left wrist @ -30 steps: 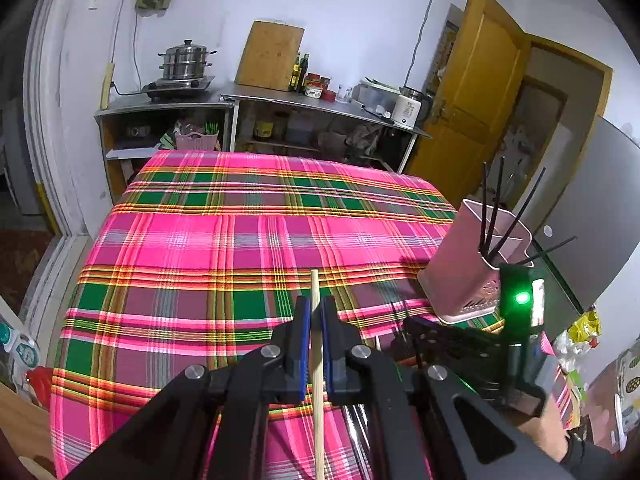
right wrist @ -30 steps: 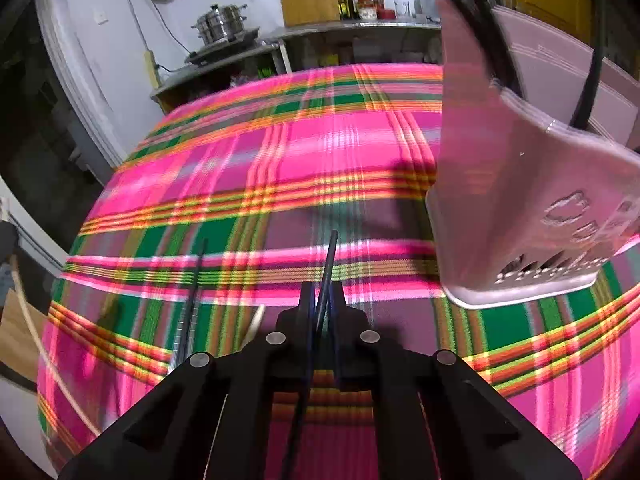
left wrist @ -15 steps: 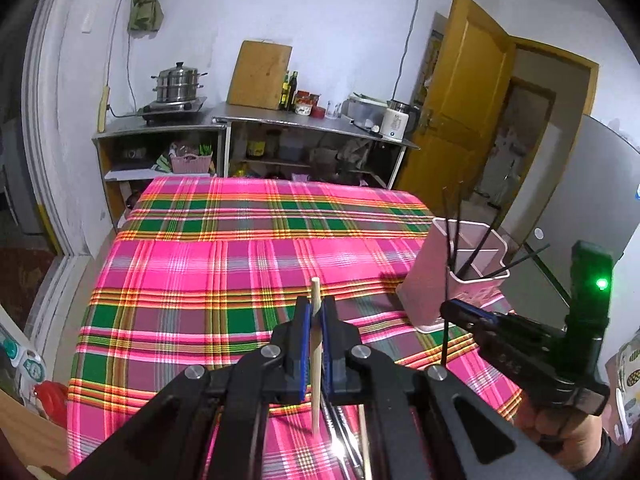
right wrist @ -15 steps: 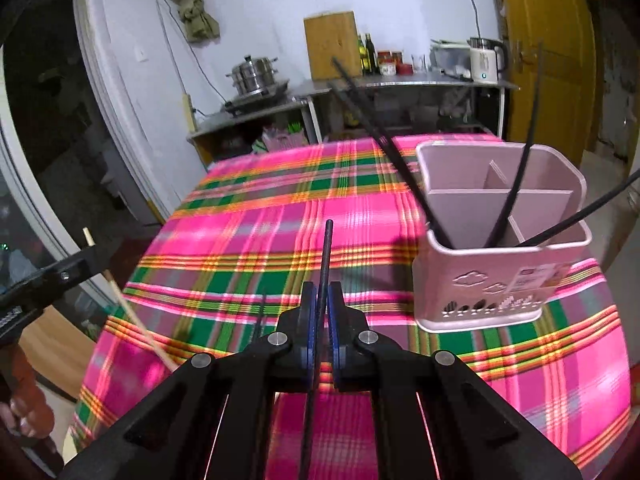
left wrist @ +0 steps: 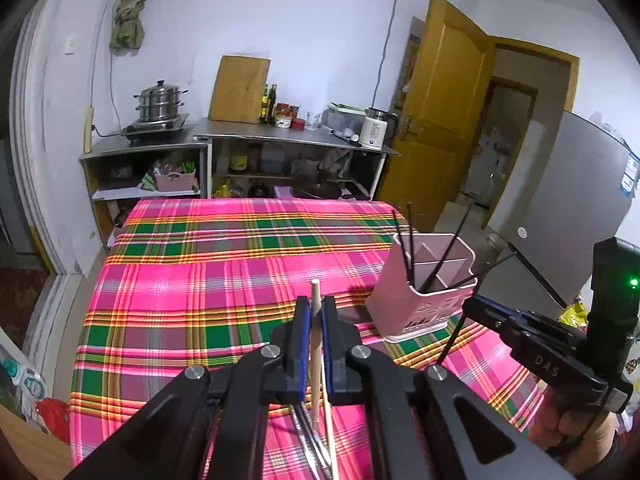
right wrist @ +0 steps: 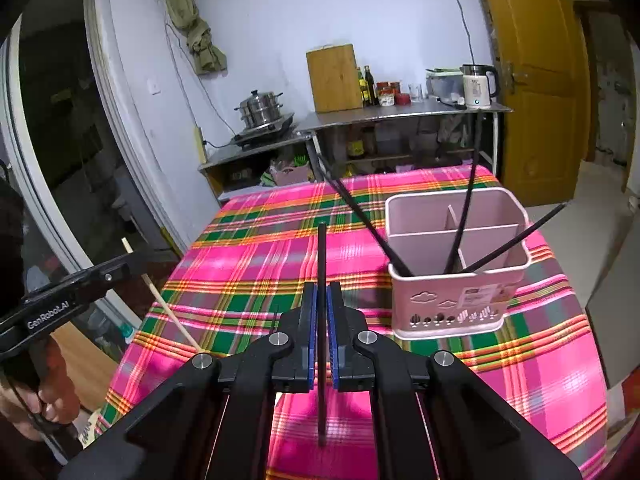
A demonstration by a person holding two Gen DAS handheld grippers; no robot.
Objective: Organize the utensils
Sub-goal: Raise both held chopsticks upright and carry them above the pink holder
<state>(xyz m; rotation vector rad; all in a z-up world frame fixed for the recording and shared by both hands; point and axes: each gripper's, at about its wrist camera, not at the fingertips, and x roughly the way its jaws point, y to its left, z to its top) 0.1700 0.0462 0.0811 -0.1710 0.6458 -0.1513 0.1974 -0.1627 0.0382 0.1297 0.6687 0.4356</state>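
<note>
Both chopsticks, wooden [left wrist: 316,344] in the left gripper [left wrist: 315,322] and black [right wrist: 322,320] in the right gripper [right wrist: 321,312], have been lifted higher, still clamped, above the tabletop [right wrist: 248,256].

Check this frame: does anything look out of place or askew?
Nothing damaged or spilled. The pink holder stands upright; its black chopsticks splay outward. More utensils lie loose on the tablecloth.

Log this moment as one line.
left tool: shut on wooden chopstick | right tool: shut on black chopstick | pink holder: upright on tablecloth
</note>
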